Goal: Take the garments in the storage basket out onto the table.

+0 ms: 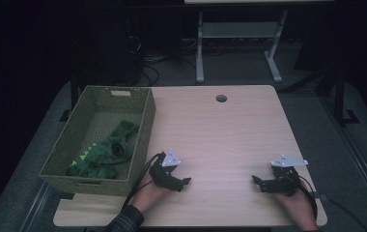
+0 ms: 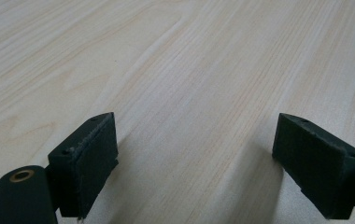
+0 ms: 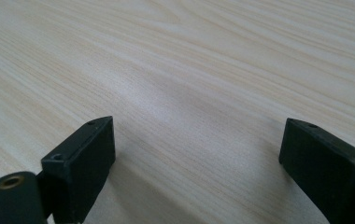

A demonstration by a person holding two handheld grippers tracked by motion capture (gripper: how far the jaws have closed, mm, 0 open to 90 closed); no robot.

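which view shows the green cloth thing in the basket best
The high view: there the green cloth lies bunched at the near end of the woven basket, left of the left gripper. The left gripper view and the right gripper view look along open jaws at bare table wood, with nothing of the cloth.

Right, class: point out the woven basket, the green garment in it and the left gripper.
woven basket (image 1: 142,129): high view, right-hand wall.
green garment (image 1: 105,153): high view, middle of the crumpled cloth.
left gripper (image 1: 185,183): high view, between its fingertips.
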